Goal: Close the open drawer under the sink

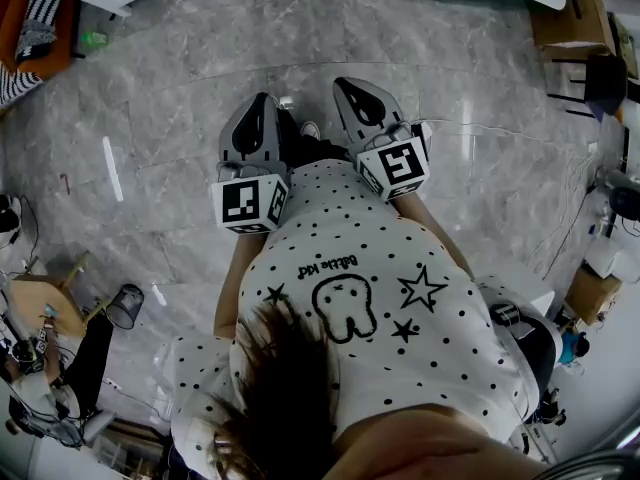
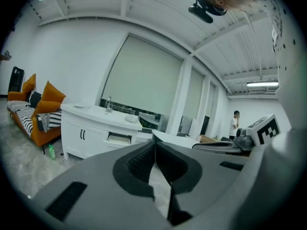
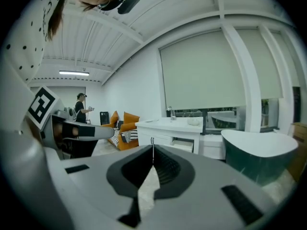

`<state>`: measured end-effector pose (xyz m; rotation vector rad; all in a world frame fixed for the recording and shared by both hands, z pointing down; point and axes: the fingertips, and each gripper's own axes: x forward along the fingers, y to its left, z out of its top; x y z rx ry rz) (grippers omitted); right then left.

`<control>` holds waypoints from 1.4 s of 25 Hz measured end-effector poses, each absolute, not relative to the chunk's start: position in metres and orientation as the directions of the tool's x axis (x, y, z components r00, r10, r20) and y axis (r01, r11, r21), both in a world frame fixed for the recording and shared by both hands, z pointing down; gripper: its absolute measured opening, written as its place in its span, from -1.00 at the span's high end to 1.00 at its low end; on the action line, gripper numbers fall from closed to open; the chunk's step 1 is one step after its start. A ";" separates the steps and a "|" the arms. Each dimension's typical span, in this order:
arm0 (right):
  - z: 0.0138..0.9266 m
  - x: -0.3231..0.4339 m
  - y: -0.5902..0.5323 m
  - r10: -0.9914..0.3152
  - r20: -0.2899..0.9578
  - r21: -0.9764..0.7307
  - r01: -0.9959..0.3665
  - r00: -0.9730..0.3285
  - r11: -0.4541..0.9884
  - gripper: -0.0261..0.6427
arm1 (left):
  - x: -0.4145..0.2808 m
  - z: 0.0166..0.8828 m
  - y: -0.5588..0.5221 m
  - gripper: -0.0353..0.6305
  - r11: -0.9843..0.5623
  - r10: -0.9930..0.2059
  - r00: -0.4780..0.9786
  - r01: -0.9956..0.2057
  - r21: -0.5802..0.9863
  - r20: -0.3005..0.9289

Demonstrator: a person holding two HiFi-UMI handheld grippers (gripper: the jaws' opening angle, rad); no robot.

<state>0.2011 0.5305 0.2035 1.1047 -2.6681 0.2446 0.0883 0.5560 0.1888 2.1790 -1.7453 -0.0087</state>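
Observation:
A white sink cabinet (image 2: 91, 128) stands across the room, also visible in the right gripper view as the cabinet (image 3: 165, 131). Its drawer (image 2: 119, 138) is pulled out a little under the countertop; the same drawer (image 3: 184, 145) shows to the right of the cabinet doors. A faucet (image 2: 109, 103) rises from the counter. My left gripper (image 2: 154, 143) is shut with nothing in it, far from the cabinet. My right gripper (image 3: 152, 146) is also shut and empty. In the head view, both the left gripper (image 1: 264, 98) and the right gripper (image 1: 343, 84) are held side by side over the marble floor.
An orange sofa (image 2: 41, 110) with a striped cushion stands left of the cabinet, a green bottle (image 2: 51, 151) on the floor beside it. A dark green bathtub (image 3: 261, 152) sits right of the cabinet. A person (image 2: 235, 123) stands far off. Grey marble floor (image 1: 180, 88) lies ahead.

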 end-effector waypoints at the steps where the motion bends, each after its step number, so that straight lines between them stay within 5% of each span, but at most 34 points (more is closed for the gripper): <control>1: 0.204 0.197 0.526 -0.676 0.286 -0.061 -0.717 -0.679 0.694 0.88 | 0.083 0.189 0.551 0.86 -0.185 -0.947 0.244 -0.945 0.270 0.208; 10: 0.204 0.100 0.443 -0.688 0.314 -0.061 -0.737 -0.654 0.673 0.88 | -0.002 0.186 0.456 0.86 -0.258 -0.922 0.324 -0.922 0.288 0.211; 35: 0.209 0.092 0.384 -0.678 0.320 -0.097 -0.734 -0.662 0.672 0.88 | -0.023 0.190 0.403 0.85 -0.221 -0.929 0.288 -0.934 0.280 0.230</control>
